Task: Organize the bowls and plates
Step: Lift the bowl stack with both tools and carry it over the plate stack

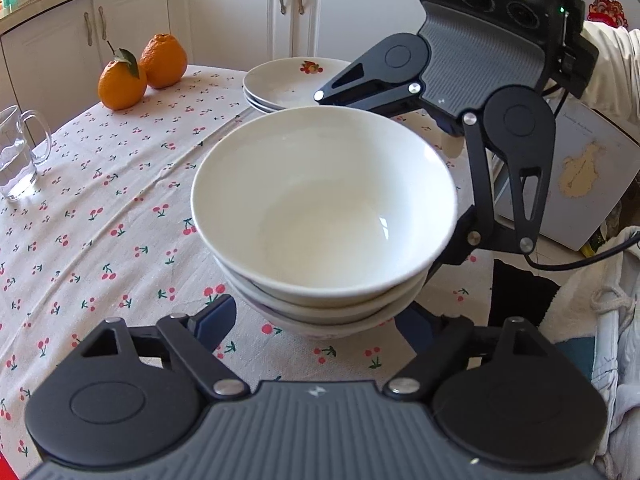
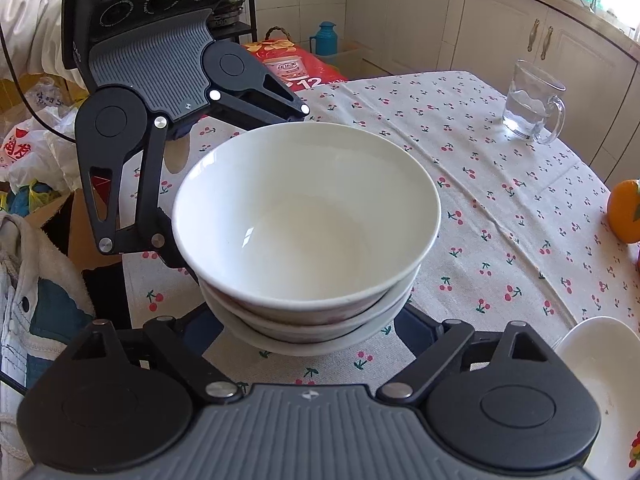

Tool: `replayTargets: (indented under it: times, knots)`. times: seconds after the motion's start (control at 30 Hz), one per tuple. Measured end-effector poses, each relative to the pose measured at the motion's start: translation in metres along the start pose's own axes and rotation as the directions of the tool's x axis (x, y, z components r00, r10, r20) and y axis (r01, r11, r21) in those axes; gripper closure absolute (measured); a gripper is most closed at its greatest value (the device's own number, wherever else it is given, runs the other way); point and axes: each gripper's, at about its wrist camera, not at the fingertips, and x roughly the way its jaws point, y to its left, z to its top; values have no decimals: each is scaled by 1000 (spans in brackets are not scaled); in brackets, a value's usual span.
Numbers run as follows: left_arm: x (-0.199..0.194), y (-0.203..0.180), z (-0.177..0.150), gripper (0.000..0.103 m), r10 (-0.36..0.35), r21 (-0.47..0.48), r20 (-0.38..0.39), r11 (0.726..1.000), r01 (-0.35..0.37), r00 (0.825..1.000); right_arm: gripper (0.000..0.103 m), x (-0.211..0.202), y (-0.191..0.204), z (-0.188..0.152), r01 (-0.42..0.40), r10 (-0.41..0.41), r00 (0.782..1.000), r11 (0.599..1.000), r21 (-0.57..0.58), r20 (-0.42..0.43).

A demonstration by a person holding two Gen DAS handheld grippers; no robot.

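A stack of three white bowls (image 1: 324, 216) stands on the cherry-print tablecloth (image 1: 100, 216); it also shows in the right wrist view (image 2: 308, 220). My left gripper (image 1: 316, 326) is open, its fingers on either side of the stack's base. My right gripper (image 2: 308, 330) is open too, straddling the stack from the opposite side; it appears in the left wrist view (image 1: 472, 92). The left gripper appears in the right wrist view (image 2: 160, 80). A stack of white plates (image 1: 292, 82) sits behind the bowls; a plate edge (image 2: 604, 368) shows at the right.
Two oranges (image 1: 140, 70) and a glass mug of water (image 1: 18, 160) stand on the tablecloth; the mug (image 2: 532, 100) and an orange (image 2: 624, 212) show in the right wrist view. White cabinets (image 1: 224, 12) stand behind. Bags and boxes (image 2: 36, 148) lie beside the table.
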Motion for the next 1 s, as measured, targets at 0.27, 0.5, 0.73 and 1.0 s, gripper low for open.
replayTargets:
  times: [0.27,0.5,0.73,1.0]
  knots:
    - [1,1,3,22,-26,30,-4,999,26,1000,13,1,-1,2,-11,11,1000,1000,-4,-12]
    - [0,-1,2,22,-20,25,4,999,20,1000,13,1,-2,2,-13,13,1000,1000,4,-10]
    - [-4,-7,8,22,0,16,12,1000,0,1000,14,-4,-5,2,-24,24,1000,1000,10,-4]
    - [-3,-19,43,22,32,36,40,999,-33,999,14,-32,-16,-7,-3,4,999,1000,-11,31]
